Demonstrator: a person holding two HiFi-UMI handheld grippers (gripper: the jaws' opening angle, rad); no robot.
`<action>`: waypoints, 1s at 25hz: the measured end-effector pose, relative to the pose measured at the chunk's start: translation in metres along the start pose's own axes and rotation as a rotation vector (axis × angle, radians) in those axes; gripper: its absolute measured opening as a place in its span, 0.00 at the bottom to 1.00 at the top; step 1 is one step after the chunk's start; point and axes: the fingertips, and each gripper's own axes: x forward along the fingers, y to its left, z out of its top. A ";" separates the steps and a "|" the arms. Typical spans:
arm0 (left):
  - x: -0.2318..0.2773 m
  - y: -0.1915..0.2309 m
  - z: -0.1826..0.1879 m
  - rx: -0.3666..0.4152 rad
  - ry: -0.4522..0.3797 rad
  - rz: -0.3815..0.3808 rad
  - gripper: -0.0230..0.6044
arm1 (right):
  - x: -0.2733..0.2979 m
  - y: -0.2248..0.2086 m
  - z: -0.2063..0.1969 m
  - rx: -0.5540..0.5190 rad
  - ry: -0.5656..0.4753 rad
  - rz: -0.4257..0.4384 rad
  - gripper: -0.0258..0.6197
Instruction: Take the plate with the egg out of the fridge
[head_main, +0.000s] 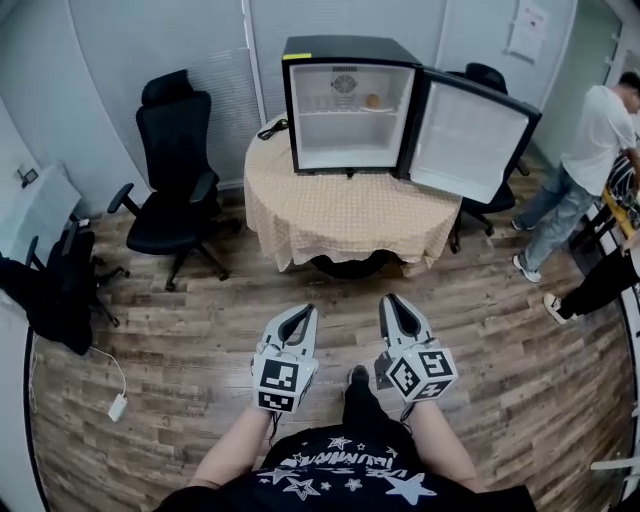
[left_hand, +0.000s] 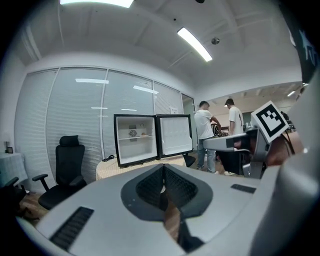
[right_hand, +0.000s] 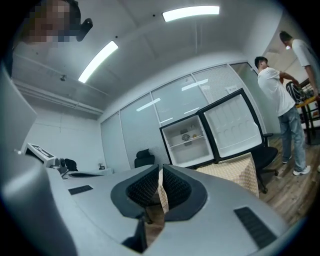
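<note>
1. The plate with the egg (head_main: 372, 101) sits on the upper shelf of the fridge (head_main: 349, 55), towards the shelf's right end; from the head view it shows only as a small tan shape (the plate itself is too small to make out).
2. The fridge is a small black one with a white inside; its door (head_main: 468, 140) stands swung wide open to the right; the lower compartment looks bare.
3. The fridge stands at the back of a round table (head_main: 340, 215) covered by a beige patterned cloth that hangs over the edge; a black cable (head_main: 272, 128) lies on the cloth just beside the fridge's left wall.
4. A black office chair (head_main: 175, 180) stands to the left of the table; two people (head_main: 590, 170) are at the far right of the room, well apart from the table.
5. The left gripper (head_main: 300, 312) and the right gripper (head_main: 393, 300) hover side by side over the wooden floor (head_main: 200, 330), well short of the table, both pointing at the fridge.
6. In each gripper's own view the jaws are closed together with nothing held between them.
7. A white adapter (head_main: 117, 406) on a thin cord lies on the floor at the lower left.
</note>
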 end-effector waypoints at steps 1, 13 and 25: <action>0.008 0.004 0.002 0.004 0.002 0.009 0.05 | 0.010 -0.008 0.002 0.013 0.001 0.004 0.10; 0.129 0.035 0.033 -0.017 0.012 0.095 0.05 | 0.123 -0.101 0.041 0.073 0.009 0.071 0.10; 0.207 0.031 0.049 -0.072 0.013 0.142 0.05 | 0.170 -0.167 0.050 0.134 0.054 0.137 0.10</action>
